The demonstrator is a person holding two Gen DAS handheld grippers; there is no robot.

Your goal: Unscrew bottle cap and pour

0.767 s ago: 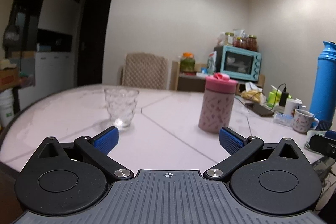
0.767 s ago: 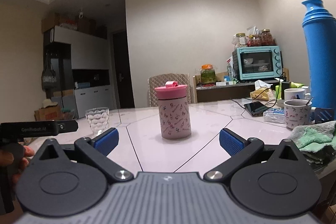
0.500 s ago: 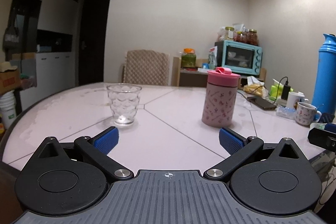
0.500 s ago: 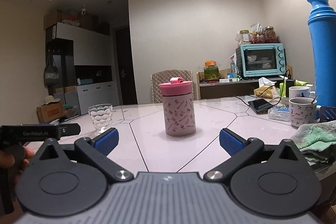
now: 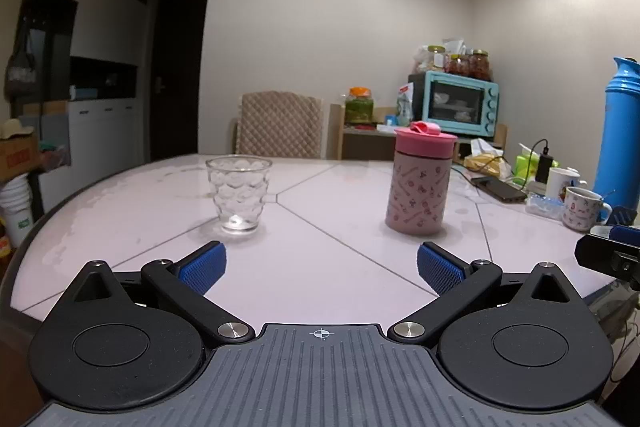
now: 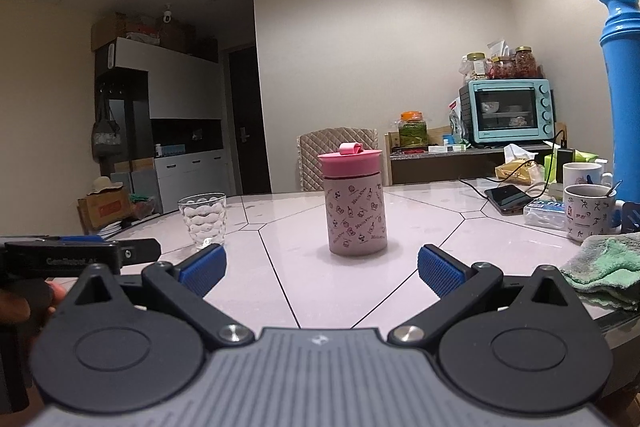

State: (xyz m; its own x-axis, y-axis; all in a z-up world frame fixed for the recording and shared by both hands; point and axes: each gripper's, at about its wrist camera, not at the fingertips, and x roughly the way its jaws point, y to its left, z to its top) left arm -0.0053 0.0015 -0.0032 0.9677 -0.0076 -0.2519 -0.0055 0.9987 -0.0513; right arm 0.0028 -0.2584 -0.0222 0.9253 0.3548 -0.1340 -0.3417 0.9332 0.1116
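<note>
1. While the left wrist view looked across the pale table (image 5: 320, 267), the left gripper (image 5: 320, 261) filled the bottom of the frame with its jaws spread wide and only bare tabletop between the blue pads (image 5: 202, 263).
2. Right of centre stood the bottle (image 5: 418, 195), upright on the table, its pink cap (image 5: 425, 141) seated on top; it was beyond the right-hand pad and apart from it.
3. Left of centre stood a clear glass (image 5: 239, 193), upright, well apart from the bottle and just past the left-hand pad.
4. At the right edge of that frame rose a tall blue flask (image 5: 620, 131), with two mugs (image 5: 582, 207) and a dark phone (image 5: 500, 187) near its foot; the tip of the right gripper (image 5: 612, 255) poked in at the middle right.
5. Behind the table, in the upper middle, were a padded chair back (image 5: 278, 123) and a turquoise oven (image 5: 456, 103).
6. Turning to the right wrist view, the right gripper (image 6: 320, 265) likewise sat along the bottom with jaws fully apart and nothing between the pads (image 6: 440, 271).
7. The bottle (image 6: 356, 211) stood upright at the centre of the frame, capped in pink (image 6: 350, 161), past the open jaws and not touching them.
8. The glass (image 6: 203, 221) was at the middle left, beside the left gripper (image 6: 80, 255), which entered from the left edge held by a hand (image 6: 16, 307).
9. A green cloth (image 6: 604, 267) lay at the lower right on the table (image 6: 320, 291), below a mug (image 6: 588, 211) and the blue flask (image 6: 624, 87).
</note>
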